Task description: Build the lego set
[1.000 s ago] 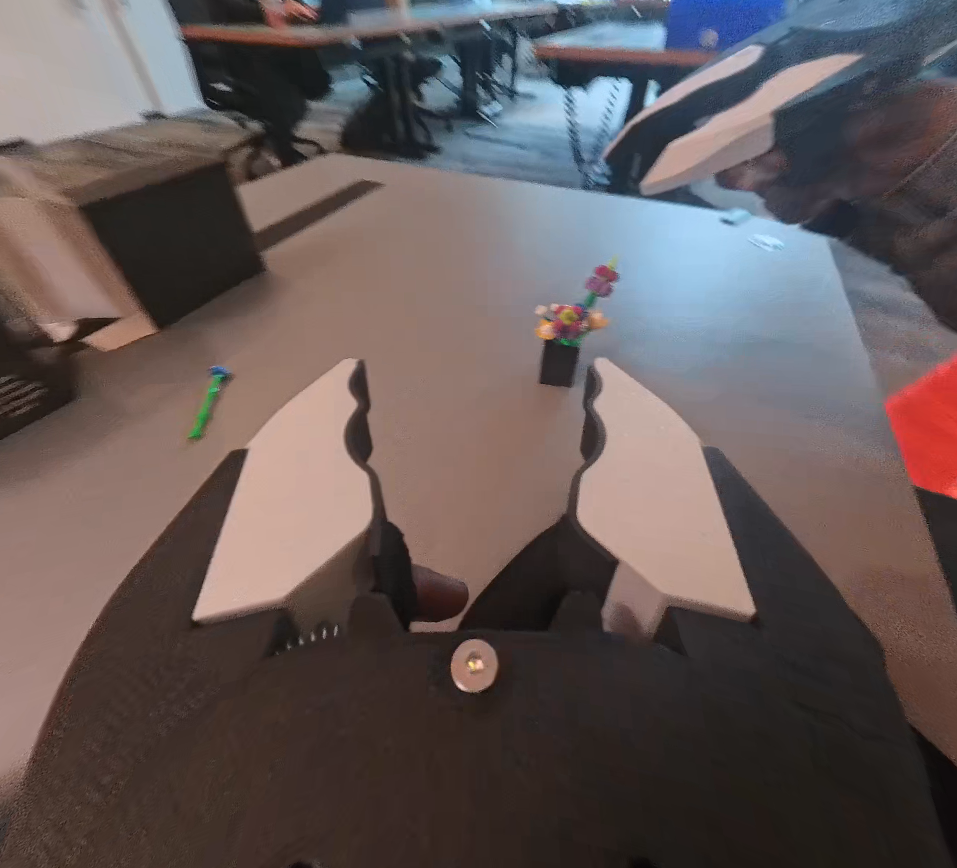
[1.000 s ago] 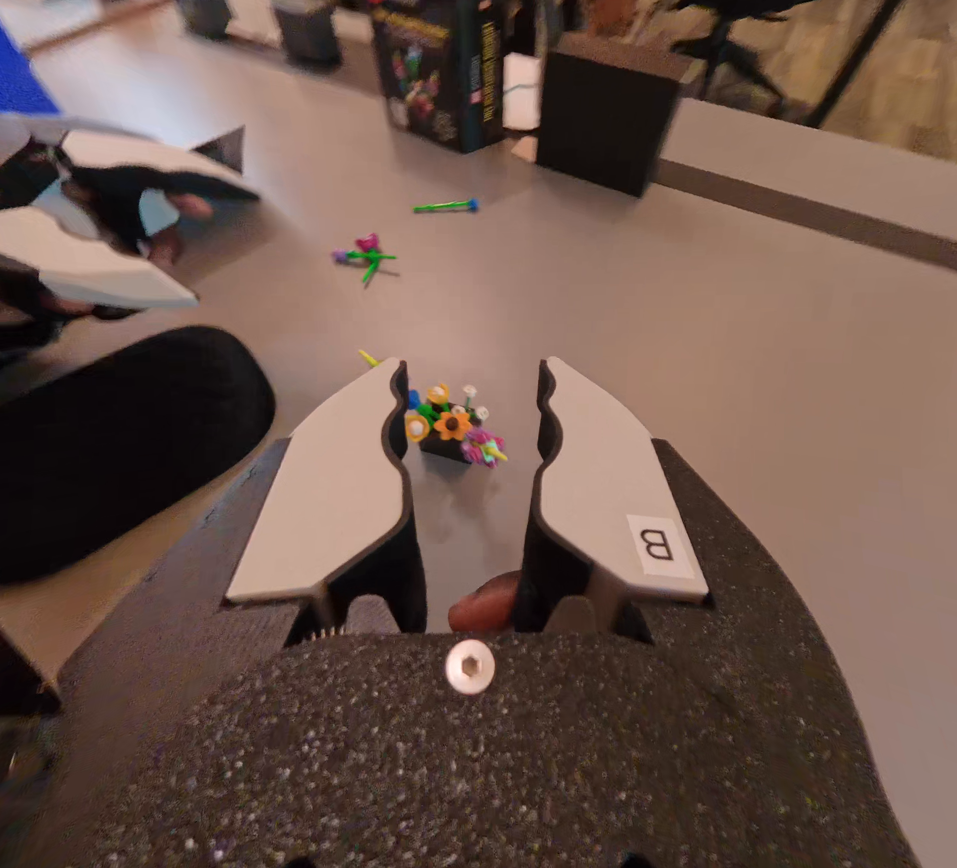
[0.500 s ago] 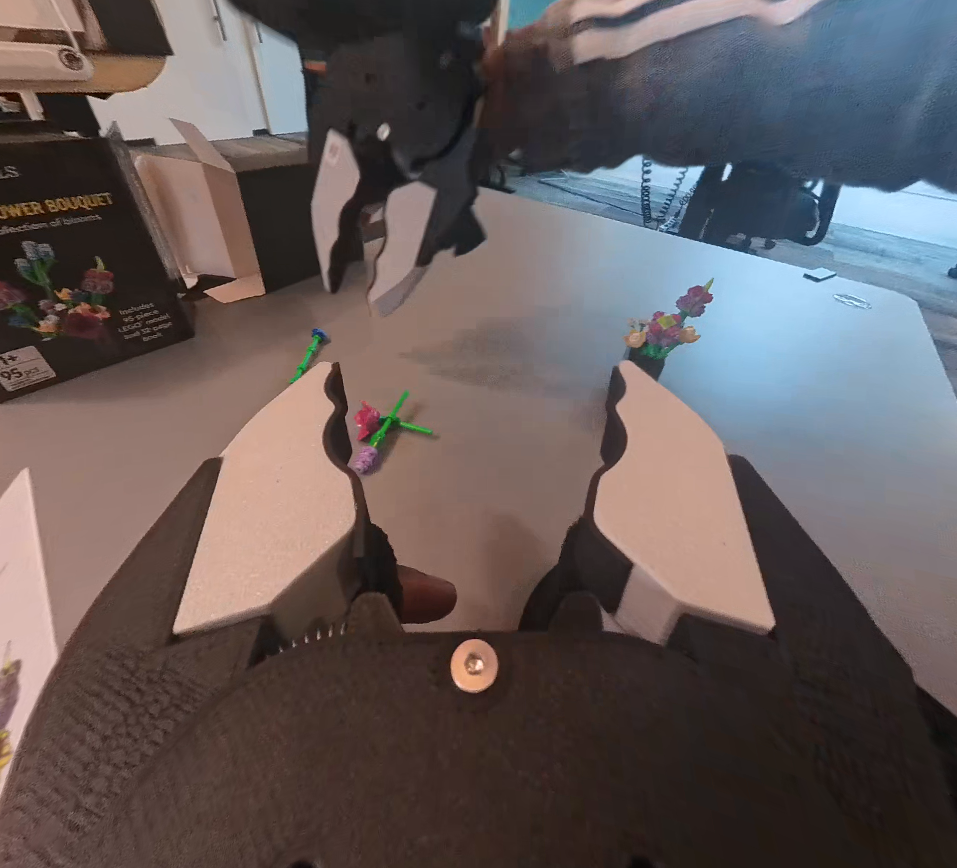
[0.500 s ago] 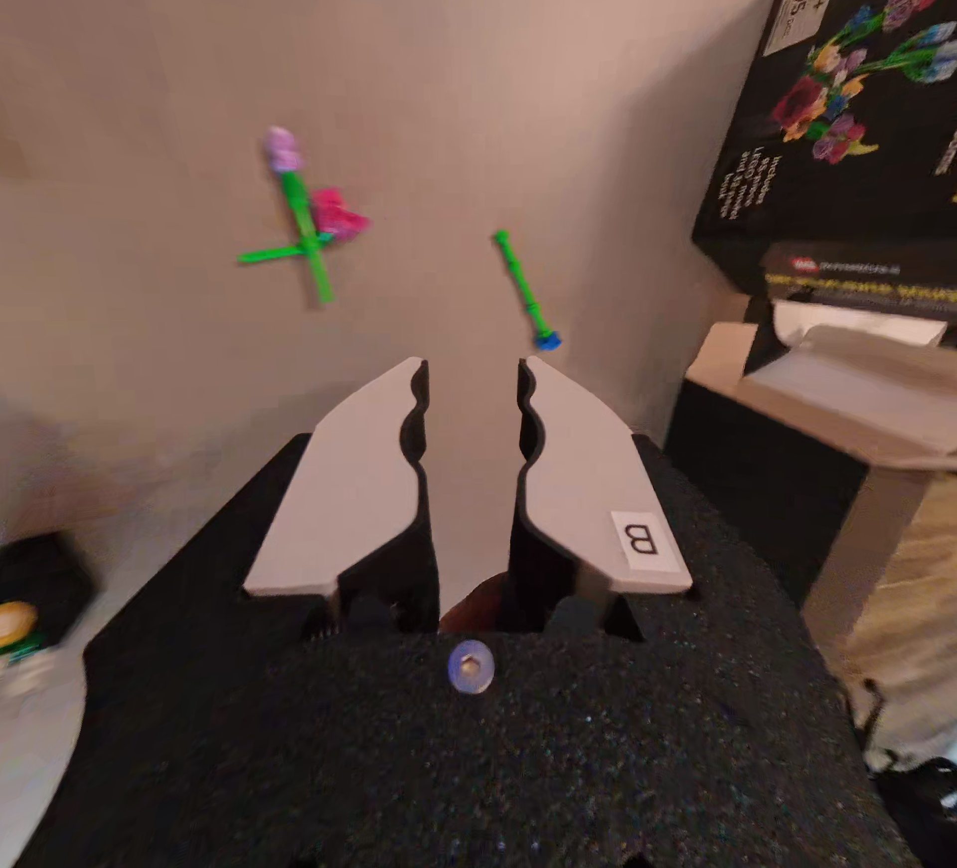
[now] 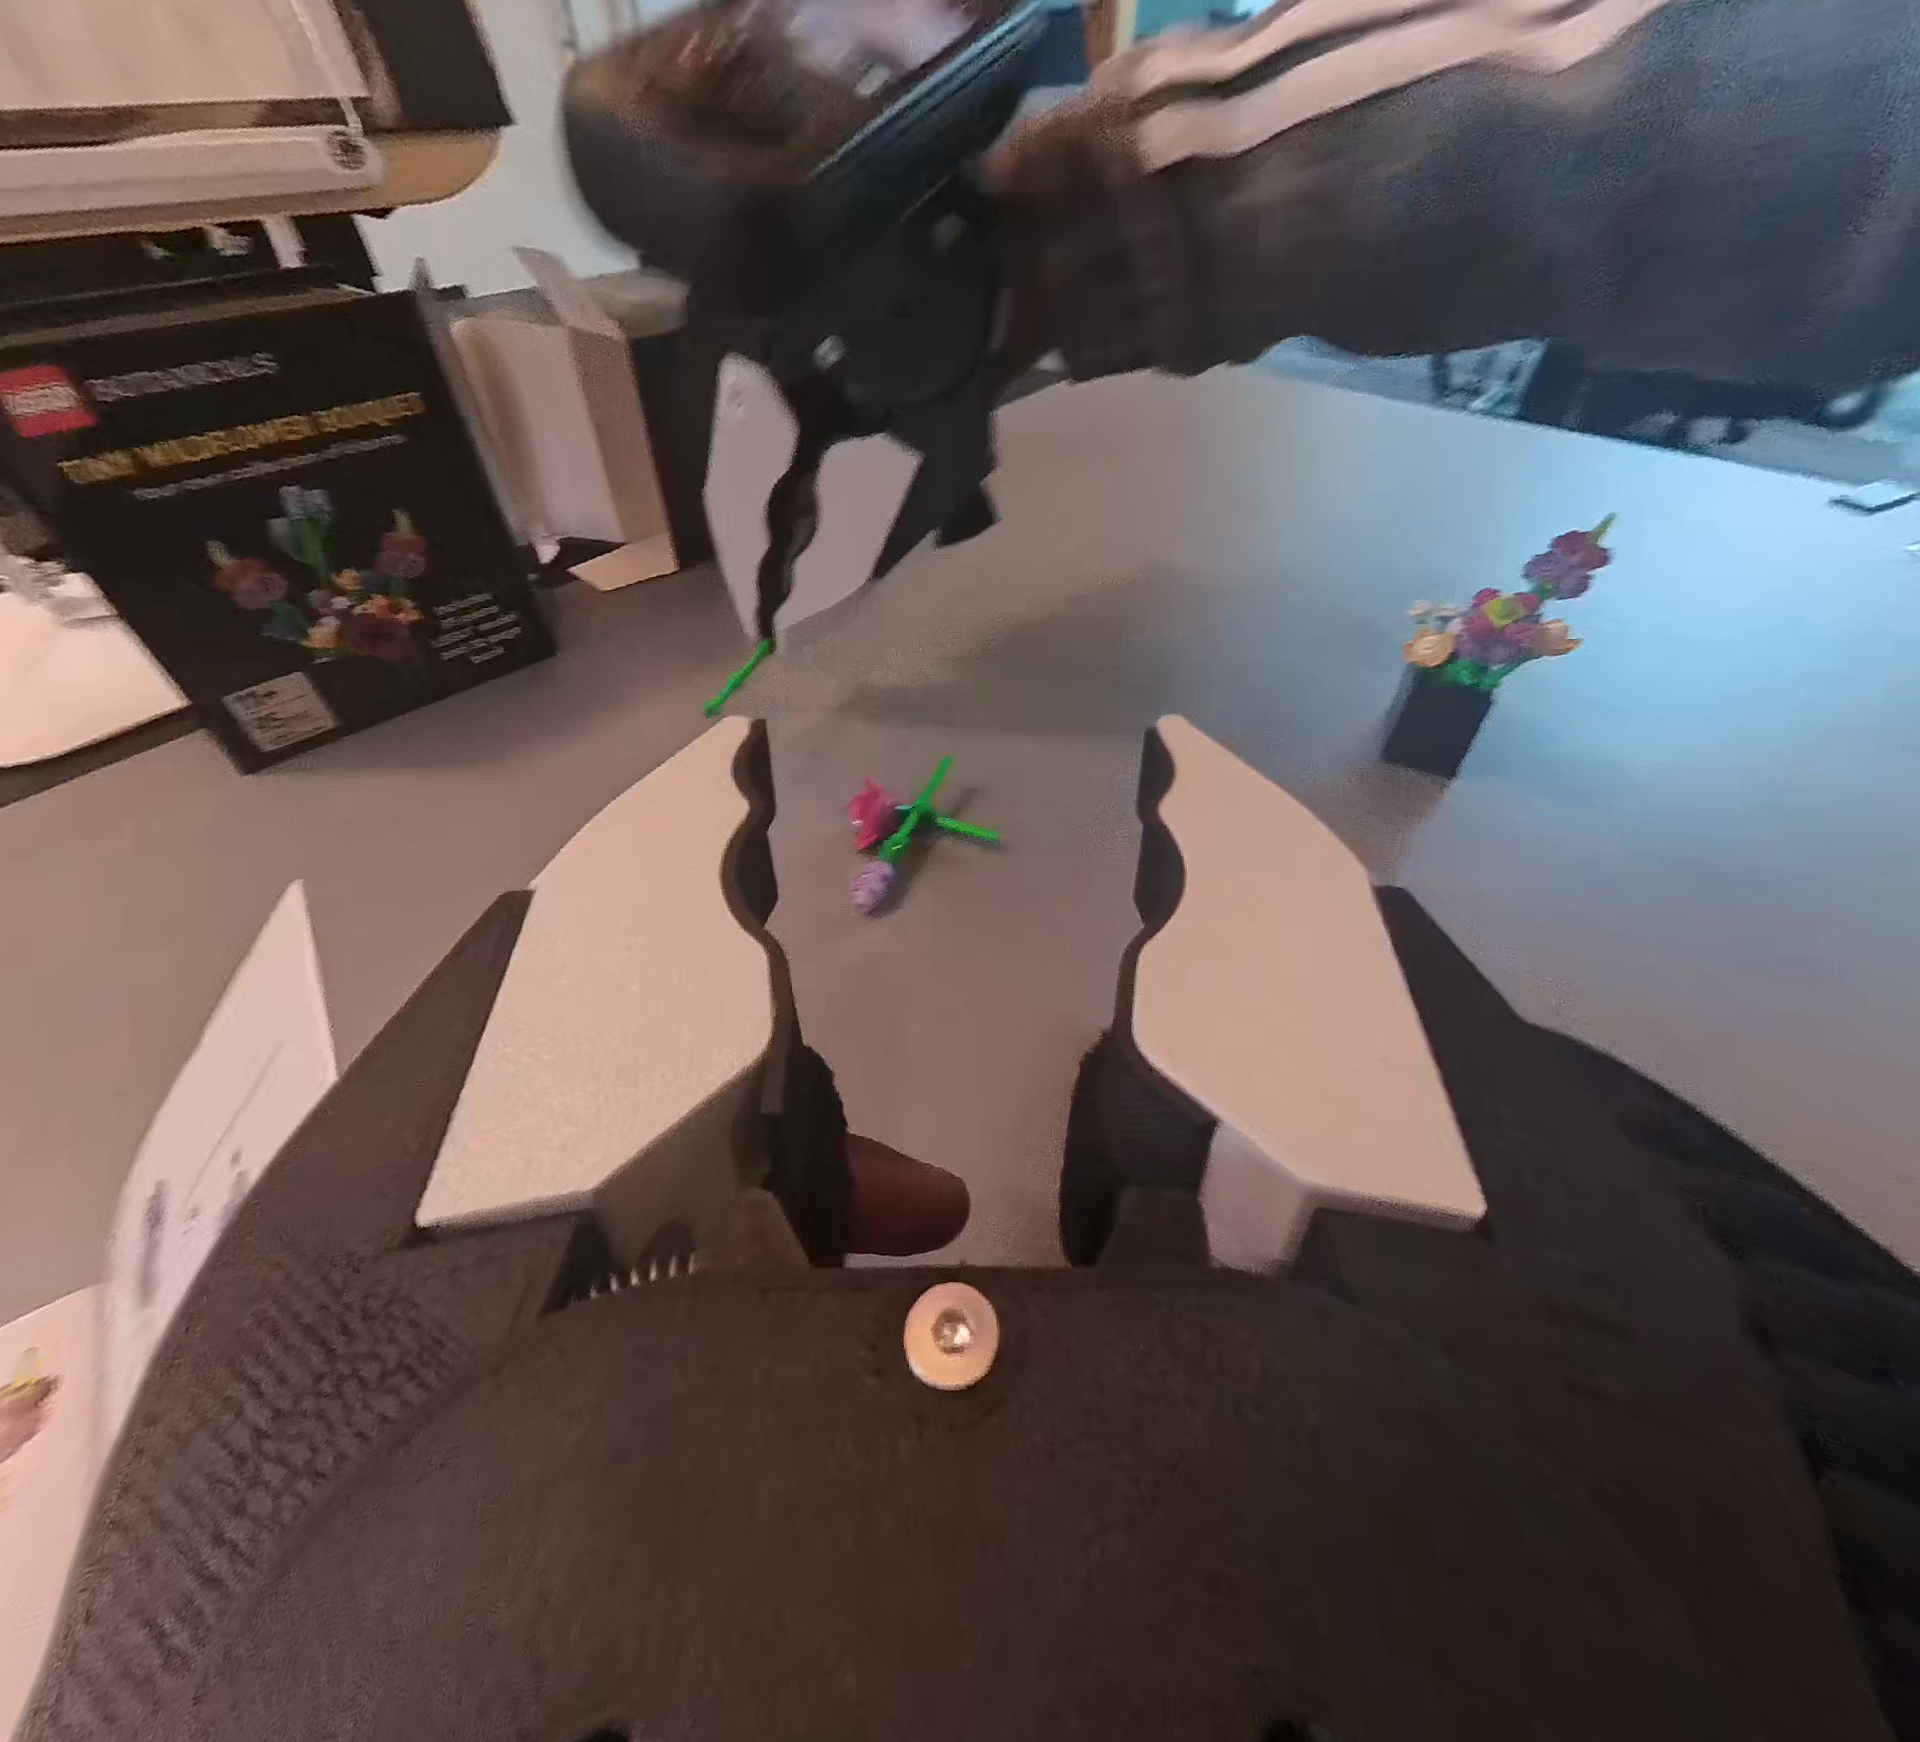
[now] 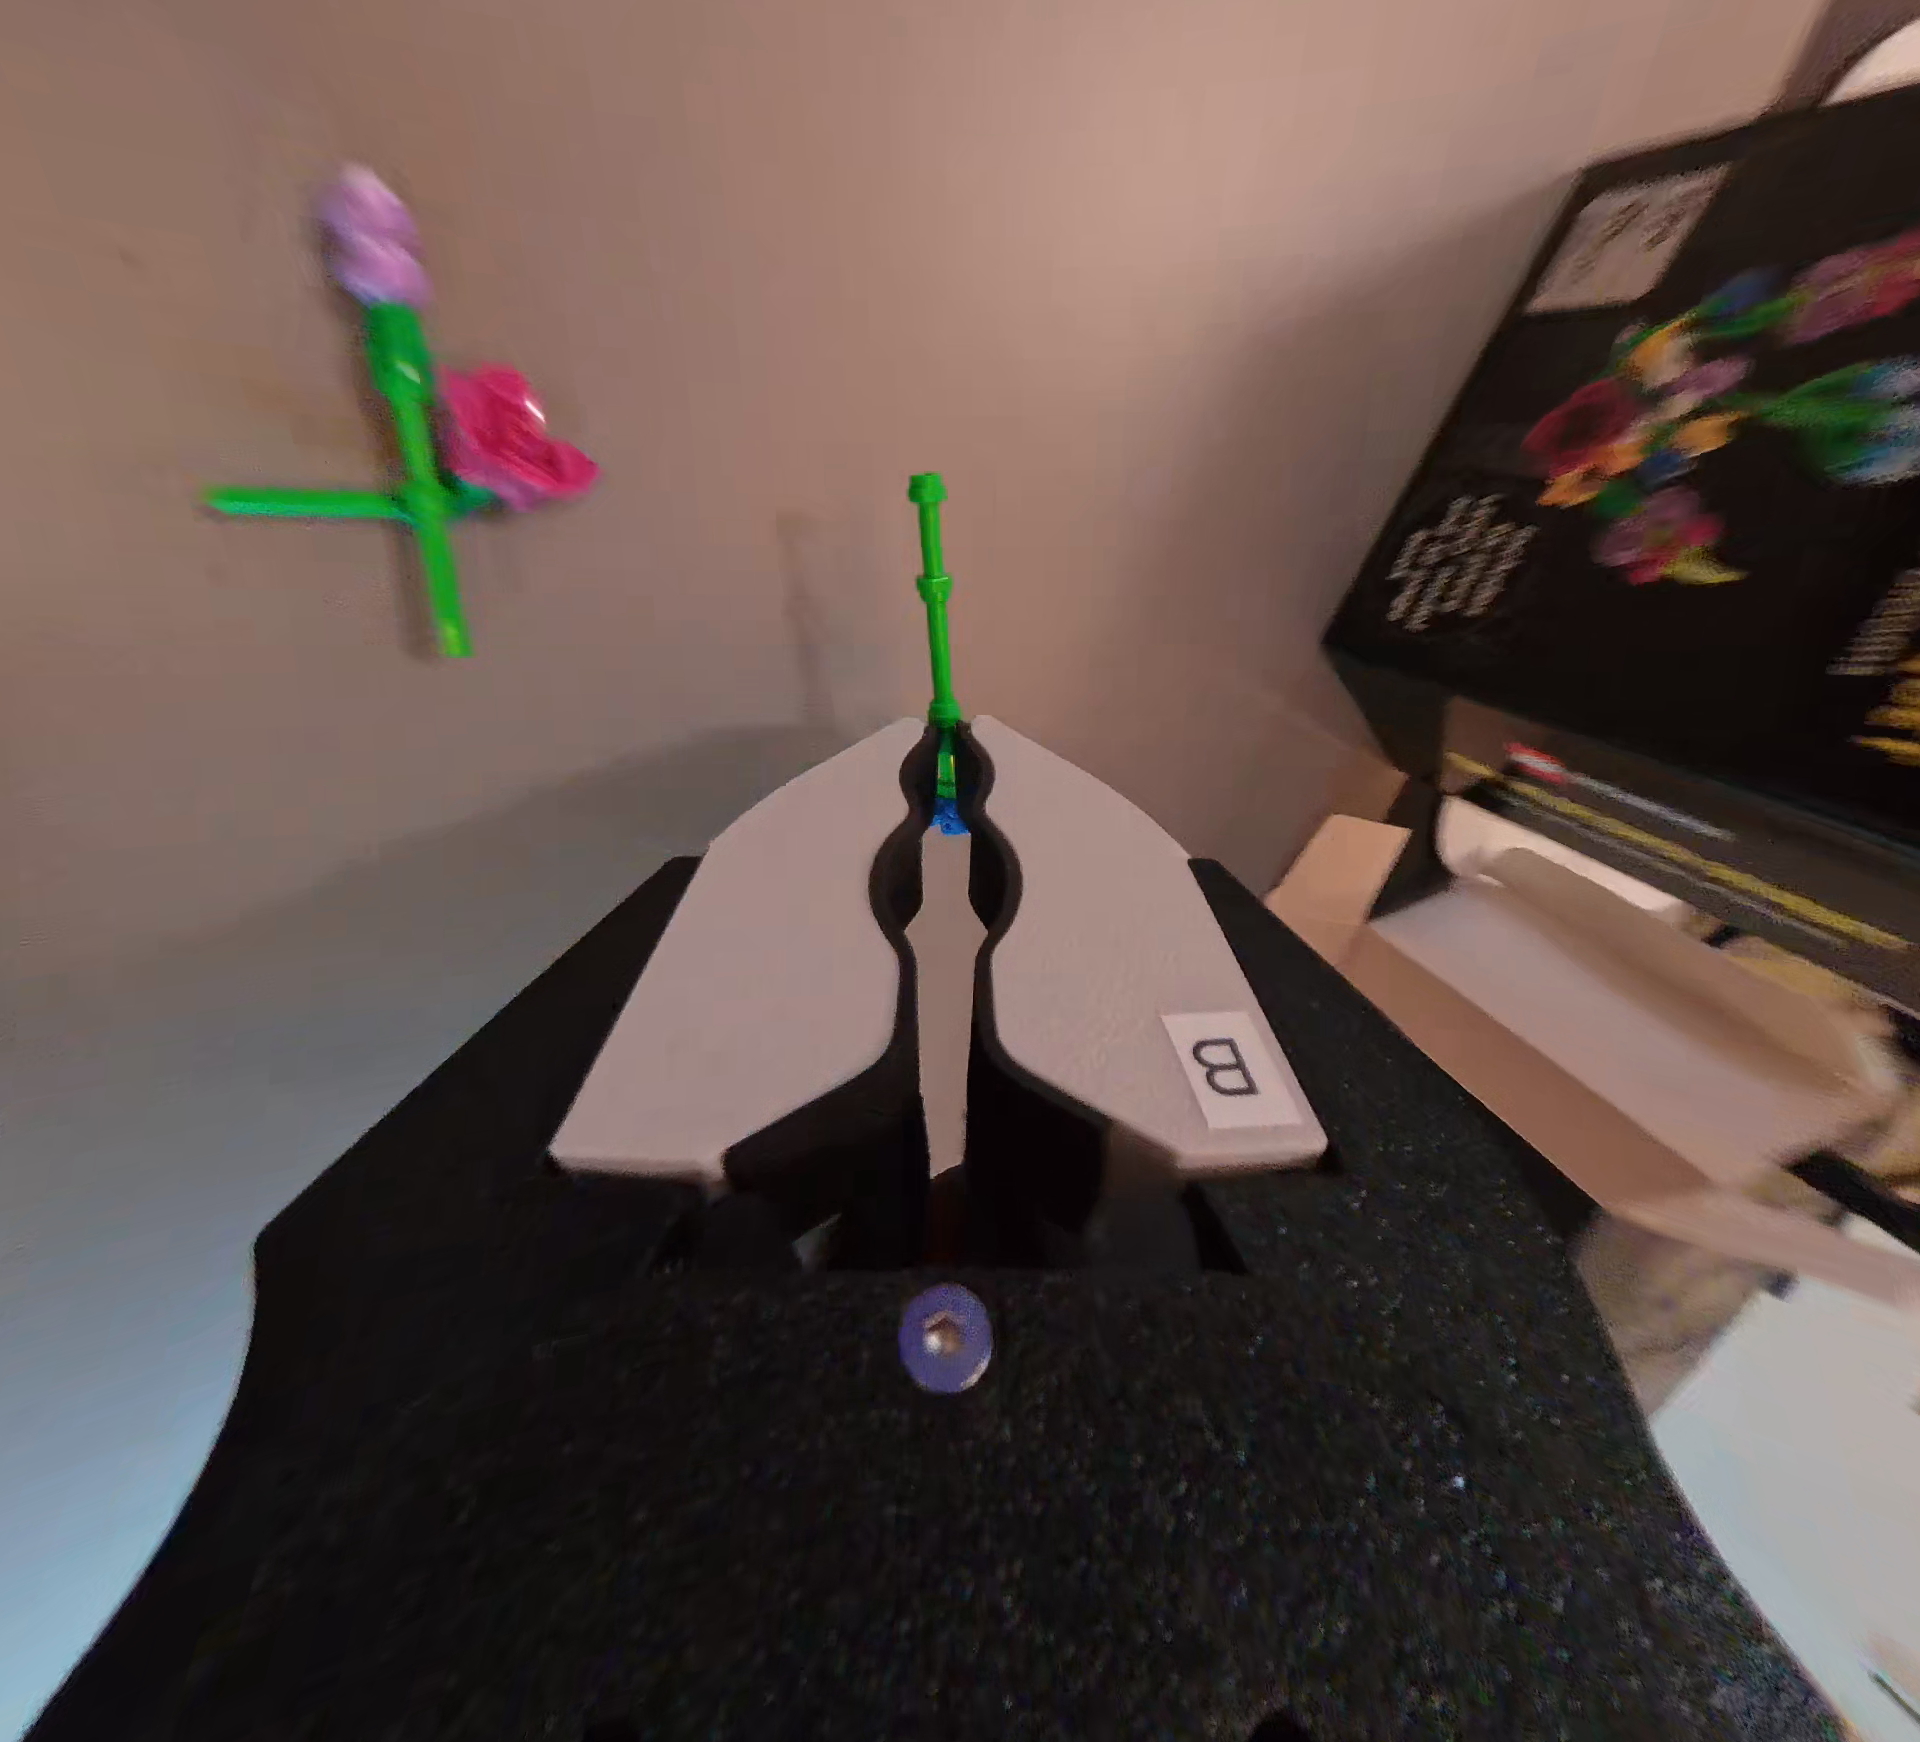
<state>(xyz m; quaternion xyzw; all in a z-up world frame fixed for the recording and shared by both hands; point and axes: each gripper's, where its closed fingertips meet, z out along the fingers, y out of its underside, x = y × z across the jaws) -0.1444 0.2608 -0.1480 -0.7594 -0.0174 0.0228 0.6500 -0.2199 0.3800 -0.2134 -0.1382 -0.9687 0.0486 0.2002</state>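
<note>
My right gripper (image 6: 948, 724) has its jaws pinched tight on a thin green plastic lego stem with a small blue piece at its base (image 6: 938, 612); the blue end sits between the jaws and the stem juts straight out past the tips, above the plain grey counter (image 6: 935, 134). My left gripper (image 5: 948, 742) hangs over the counter with its jaws spread wide and nothing between them. Just beyond its tips lie two loose lego flowers, one pink and one lilac, with crossed green stems (image 5: 902, 835). Well off to the right stands a small black square lego pot packed with bright flowers (image 5: 1475, 653), upright on the counter. A black cardboard box printed with a bouquet picture (image 5: 281, 529) stands at the far left, with open white cartons behind it
</note>
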